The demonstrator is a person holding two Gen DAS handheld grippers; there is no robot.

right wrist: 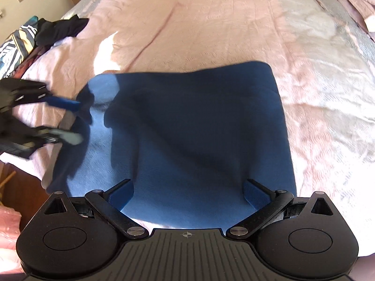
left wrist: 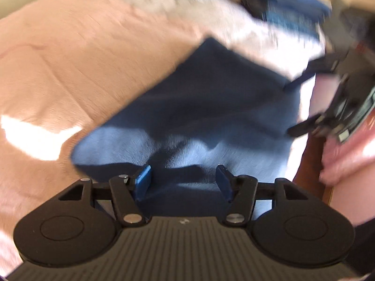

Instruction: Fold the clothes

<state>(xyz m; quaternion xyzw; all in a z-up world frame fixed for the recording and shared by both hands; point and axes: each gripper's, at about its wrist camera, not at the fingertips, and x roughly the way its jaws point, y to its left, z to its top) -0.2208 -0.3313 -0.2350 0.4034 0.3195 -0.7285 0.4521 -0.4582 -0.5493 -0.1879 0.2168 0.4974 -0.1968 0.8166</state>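
The blue cloth [right wrist: 199,126] lay folded on the pink bedspread [right wrist: 187,23]. Left gripper [left wrist: 182,178] and right gripper [right wrist: 188,192] stood wide, empty — fold apparently complete; next move likely smoothing or setting aside.

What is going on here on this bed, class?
A person is folding clothes with two hand-held grippers. A blue garment lies folded in a rough square on the pink bedspread. The right gripper hangs over its near edge, jaws wide and empty. The left gripper is at the garment's left edge, jaws apart. More clothes are piled at the far left.
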